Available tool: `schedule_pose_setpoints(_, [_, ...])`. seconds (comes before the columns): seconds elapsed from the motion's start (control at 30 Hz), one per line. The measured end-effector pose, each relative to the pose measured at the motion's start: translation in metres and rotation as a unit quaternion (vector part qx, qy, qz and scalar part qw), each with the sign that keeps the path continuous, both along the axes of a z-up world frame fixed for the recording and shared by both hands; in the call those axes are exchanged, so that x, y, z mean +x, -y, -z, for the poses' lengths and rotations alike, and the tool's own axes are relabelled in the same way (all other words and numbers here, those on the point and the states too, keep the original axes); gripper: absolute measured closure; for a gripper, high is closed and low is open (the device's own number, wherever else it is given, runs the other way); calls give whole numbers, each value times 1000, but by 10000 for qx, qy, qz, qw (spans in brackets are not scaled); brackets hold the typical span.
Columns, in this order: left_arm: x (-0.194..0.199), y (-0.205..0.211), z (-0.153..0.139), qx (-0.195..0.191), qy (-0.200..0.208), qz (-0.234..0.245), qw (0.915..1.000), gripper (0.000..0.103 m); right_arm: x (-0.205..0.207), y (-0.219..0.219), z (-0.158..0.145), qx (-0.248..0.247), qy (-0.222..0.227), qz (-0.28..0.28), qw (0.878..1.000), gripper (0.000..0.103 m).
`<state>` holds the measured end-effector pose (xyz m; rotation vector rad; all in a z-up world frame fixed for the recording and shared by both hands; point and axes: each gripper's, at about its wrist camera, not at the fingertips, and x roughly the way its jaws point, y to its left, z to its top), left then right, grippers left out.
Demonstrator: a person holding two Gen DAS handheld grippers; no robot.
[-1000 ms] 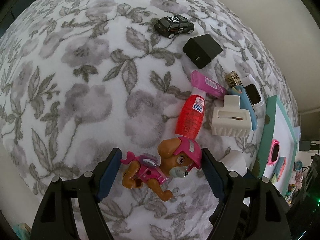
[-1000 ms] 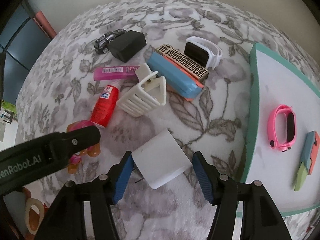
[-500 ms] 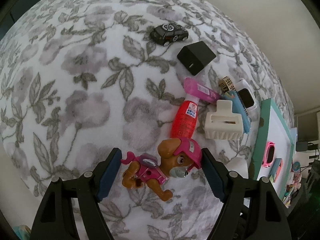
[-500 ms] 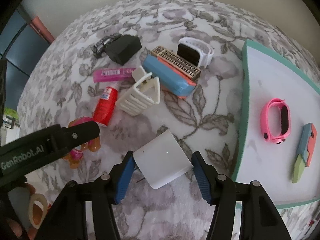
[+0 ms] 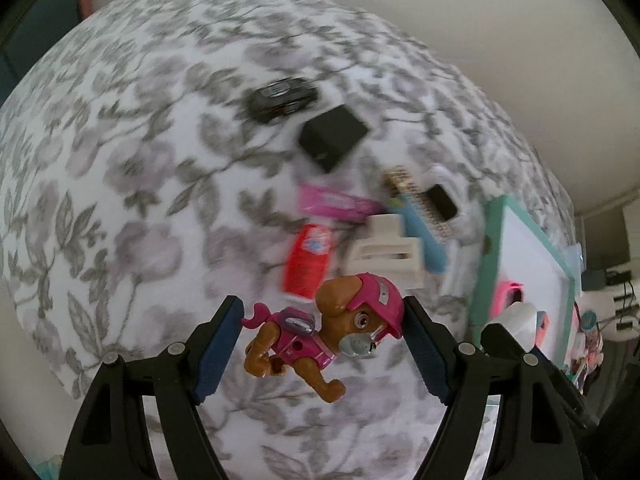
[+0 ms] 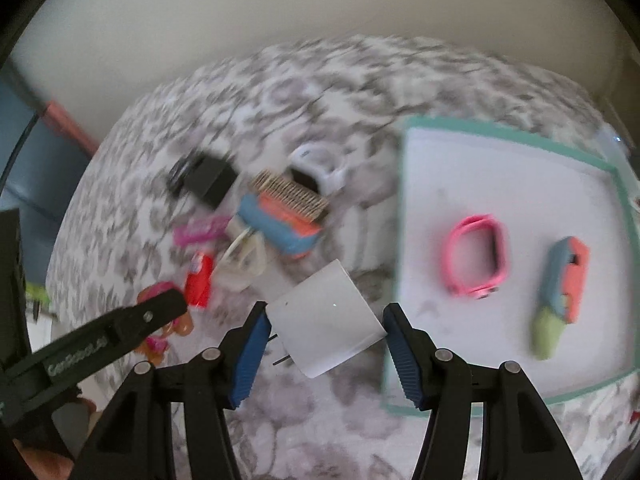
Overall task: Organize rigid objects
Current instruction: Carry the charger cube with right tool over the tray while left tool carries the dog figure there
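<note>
Overhanging the tray (image 6: 402,216) edge: white charger (image 6: 326,318) (right gripper (image 6: 324,354)).

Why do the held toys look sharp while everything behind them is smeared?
Left wrist view: the toy dog is crisp, the floral cover streaked by motion blur. Right wrist view: likewise the white charger against the blurred tray; fisheye bends both.

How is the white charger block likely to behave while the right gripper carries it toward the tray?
The white charger block looks rigid, so it probably won't deform. Its smooth, glossy faces may slip, since the right gripper holds it cornerwise. It seems light, so it likely stays put unless jolted.
</note>
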<state>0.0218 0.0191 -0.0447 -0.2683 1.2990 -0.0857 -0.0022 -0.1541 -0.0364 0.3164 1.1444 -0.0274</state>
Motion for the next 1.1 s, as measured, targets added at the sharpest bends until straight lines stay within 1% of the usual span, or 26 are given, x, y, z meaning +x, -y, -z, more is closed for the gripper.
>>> schedule_pose_setpoints(0.07, [5,19,-9,5,47,176,9998,23,-4,16,-7,-65,60,192,9998,42])
schedule_pose_setpoints(0.17, [11,43,-16,-26,104,441,9990,23,-10,42,-11,48,74,553,9984,42])
schedule_pose_setpoints(0.3, [14,87,-25,-49,206,901,9957,23,-18,79,-12,-77,-63,1109,9938,42])
schedule_pose_setpoints(0.53, [4,150,-20,-49,251,1600,9868,23,-35,134,-1,-224,-309,1827,9824,42])
schedule_pose_setpoints(0.63, [1,166,-13,-39,260,1773,9838,23,-47,154,5,-341,-436,2213,9736,42])
schedule_pose_setpoints(0.77, [-4,179,-3,-138,256,1946,9805,23,-64,179,16,-300,-581,2682,9611,42])
schedule_pose_setpoints(0.87, [-9,190,0,-138,315,2113,9768,22,-72,191,22,-270,-653,2915,9540,42])
schedule_pose_setpoints(1.0, [-13,201,0,-160,403,2324,9717,23,-80,199,30,-241,-734,3093,9478,42])
schedule_pose_setpoints(1.1, [-14,204,1,-135,457,2405,9695,22,-81,200,34,-244,-791,3102,9470,42])
